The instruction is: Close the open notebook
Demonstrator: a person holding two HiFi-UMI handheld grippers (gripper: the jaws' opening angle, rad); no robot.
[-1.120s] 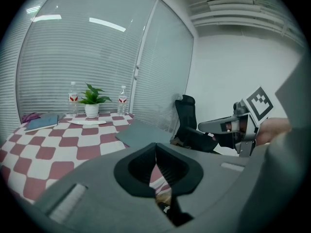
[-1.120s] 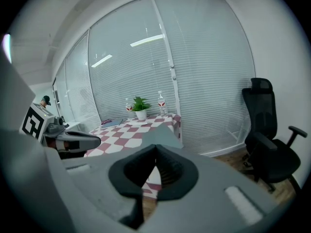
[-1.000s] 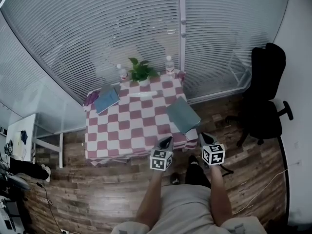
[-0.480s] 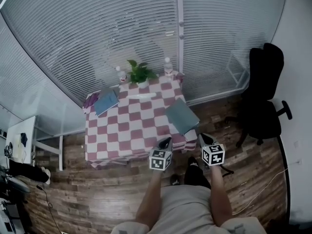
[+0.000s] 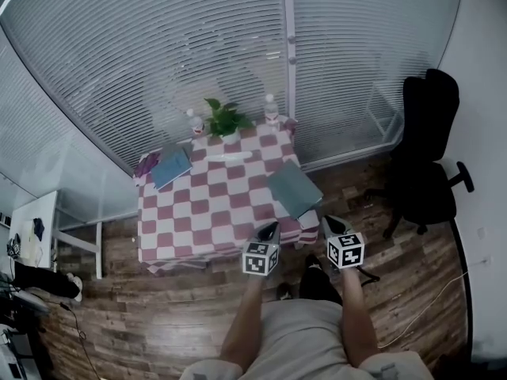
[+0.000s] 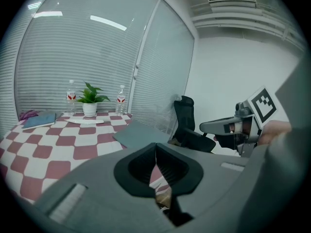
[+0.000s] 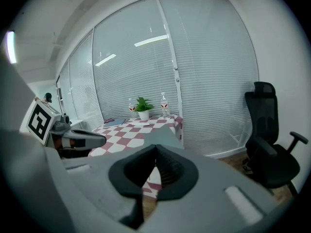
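Red-and-white checked cloth [image 5: 214,212] covers the small table ahead of me, which stands against the slatted blinds [image 5: 142,54] on a wooden floor [image 5: 142,315]. At its far edge I see a potted plant [image 5: 225,119] with a water bottle [image 5: 197,120] on its left and a second bottle [image 5: 272,109] on its right. Just in front of the plant lies a flat white spread [image 5: 230,157], which I take for the open notebook, though it is too small for me to be sure. It rests flat on the cloth near the far middle of the table, well apart from both tongs. A blue book [image 5: 173,166] lies at the far left corner beside something purple [image 5: 147,161]. A grey-green cover [image 5: 295,188] lies along the right side, its near corner reaching the table's edge.

Both tongs hang at the near edge of the table, side by side and apart from each other. The left gripper [image 5: 270,229] points at the near right corner of the cloth; in its own view the two dark pads meet in one line with nothing between them. The right gripper [image 5: 329,222] is just beyond that corner, over the floor, and its jaws are likewise pressed together and empty. A black office chair [image 5: 428,165] stands off to the right.
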